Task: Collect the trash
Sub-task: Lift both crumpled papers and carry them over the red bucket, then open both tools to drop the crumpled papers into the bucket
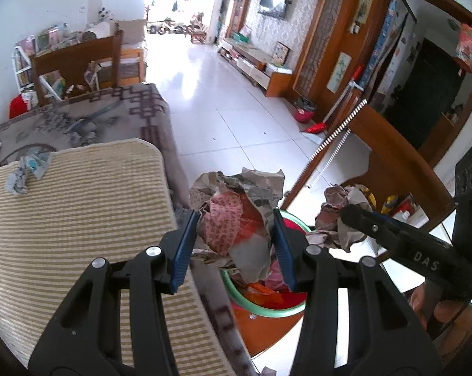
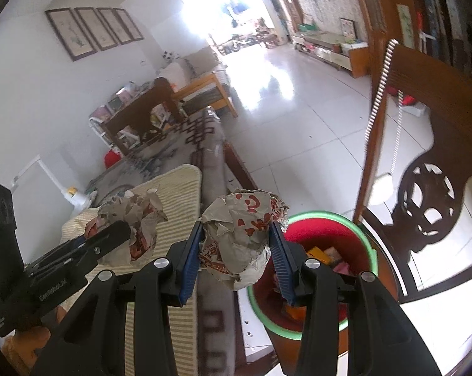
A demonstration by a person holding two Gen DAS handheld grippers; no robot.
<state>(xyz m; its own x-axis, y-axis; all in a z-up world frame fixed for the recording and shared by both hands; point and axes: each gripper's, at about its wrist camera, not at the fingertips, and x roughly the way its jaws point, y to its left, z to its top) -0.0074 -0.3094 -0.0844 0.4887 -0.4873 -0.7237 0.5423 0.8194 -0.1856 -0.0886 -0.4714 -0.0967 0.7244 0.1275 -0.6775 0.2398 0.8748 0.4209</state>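
My left gripper (image 1: 234, 228) is shut on a crumpled newspaper ball (image 1: 236, 216), held above the red bin with a green rim (image 1: 267, 311). My right gripper (image 2: 237, 241) is shut on a second crumpled paper ball with red print (image 2: 240, 238), just left of the same bin (image 2: 366, 238). Each gripper shows in the other's view: the right one (image 1: 345, 219) with its paper (image 1: 339, 216), the left one (image 2: 123, 232) with its paper (image 2: 132, 219). Another crumpled paper (image 1: 27, 169) lies on the striped mat (image 1: 79, 219).
A patterned cloth covers the table (image 1: 79, 119) under the mat. The bin stands on a wooden chair seat (image 1: 264, 332) whose carved back (image 2: 424, 194) rises at right. A red dustpan and broom (image 1: 317, 127) lean by the wooden partition. White tiled floor (image 1: 229, 109) stretches ahead.
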